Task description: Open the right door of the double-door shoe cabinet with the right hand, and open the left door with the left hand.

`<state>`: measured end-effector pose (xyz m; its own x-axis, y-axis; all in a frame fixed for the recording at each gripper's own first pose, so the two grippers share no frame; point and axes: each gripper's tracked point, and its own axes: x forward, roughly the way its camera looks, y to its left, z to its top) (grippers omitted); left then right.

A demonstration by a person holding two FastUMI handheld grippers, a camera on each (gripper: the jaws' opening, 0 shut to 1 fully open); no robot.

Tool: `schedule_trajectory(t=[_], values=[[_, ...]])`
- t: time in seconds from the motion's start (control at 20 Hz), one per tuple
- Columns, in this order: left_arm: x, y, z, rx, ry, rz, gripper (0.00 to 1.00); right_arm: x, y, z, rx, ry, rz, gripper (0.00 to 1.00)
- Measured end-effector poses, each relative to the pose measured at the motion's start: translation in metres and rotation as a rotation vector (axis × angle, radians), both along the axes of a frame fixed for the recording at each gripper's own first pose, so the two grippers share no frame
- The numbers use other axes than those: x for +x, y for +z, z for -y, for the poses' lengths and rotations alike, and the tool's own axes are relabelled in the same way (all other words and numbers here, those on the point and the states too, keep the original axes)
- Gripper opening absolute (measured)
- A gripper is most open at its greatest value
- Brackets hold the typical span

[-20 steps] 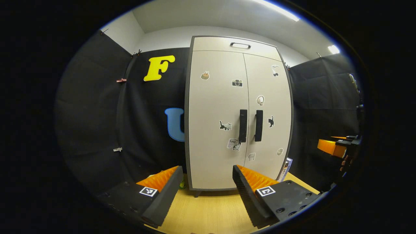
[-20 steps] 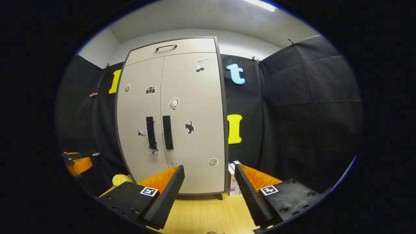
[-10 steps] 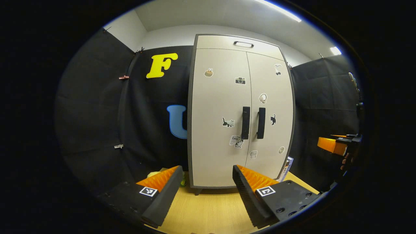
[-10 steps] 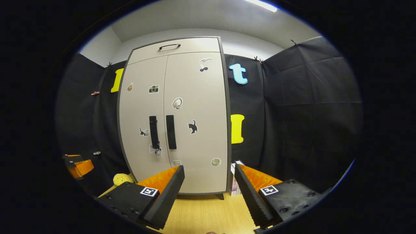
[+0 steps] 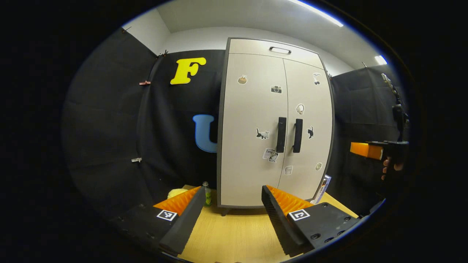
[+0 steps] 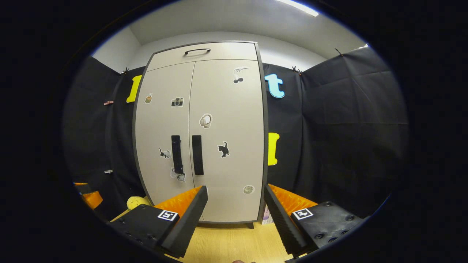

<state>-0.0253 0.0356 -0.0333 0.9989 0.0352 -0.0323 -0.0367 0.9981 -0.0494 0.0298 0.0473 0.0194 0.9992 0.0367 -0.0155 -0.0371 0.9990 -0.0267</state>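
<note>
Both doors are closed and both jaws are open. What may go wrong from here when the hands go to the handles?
1. The left handle and right handle stand very near each other, so the right gripper may catch the wrong one, or both.
2. With the left gripper reaching the same narrow place, the two grippers may bump.
3. The books beside the cabinet may be hit by the right door.

Left gripper (image 5: 230,204): fingers spread wide apart, holding nothing, pointing forward and level. Right gripper (image 6: 236,206): fingers likewise spread wide apart, gripping nothing. In the left gripper view, the right gripper sits far right, with a hand (image 5: 390,168) wrapped round it.
</note>
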Motion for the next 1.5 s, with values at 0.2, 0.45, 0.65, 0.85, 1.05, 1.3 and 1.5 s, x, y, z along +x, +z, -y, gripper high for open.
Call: schedule_trajectory(t=[0.2, 0.45, 0.65, 0.85, 1.05, 1.3, 1.5], values=[[-0.009, -0.002, -0.017, 0.002, 0.017, 0.006, 0.95, 0.017, 0.012, -0.026, 0.005, 0.034, -0.003, 0.98], [-0.028, -0.014, -0.034, -0.014, 0.011, -0.011, 0.95, 0.044, 0.016, -0.068, -0.015, 0.081, -0.032, 0.97], [-0.039, -0.024, -0.054, 0.013, 0.042, -0.032, 0.95, 0.076, 0.02, -0.093, -0.035, 0.101, -0.016, 0.98], [-0.039, -0.027, -0.066, 0.017, 0.095, -0.051, 0.95, 0.12, 0.022, -0.102, -0.063, 0.096, 0.004, 0.98], [-0.031, -0.029, -0.073, 0.011, 0.162, -0.063, 0.95, 0.165, 0.01, -0.104, -0.056, 0.089, -0.025, 0.97], [-0.022, -0.036, -0.07, 0.001, 0.21, -0.089, 0.95, 0.203, -0.014, -0.108, -0.059, 0.079, -0.058, 0.98], [-0.016, -0.035, -0.064, 0.011, 0.226, -0.096, 0.95, 0.219, -0.035, -0.116, -0.043, 0.093, -0.11, 0.98]])
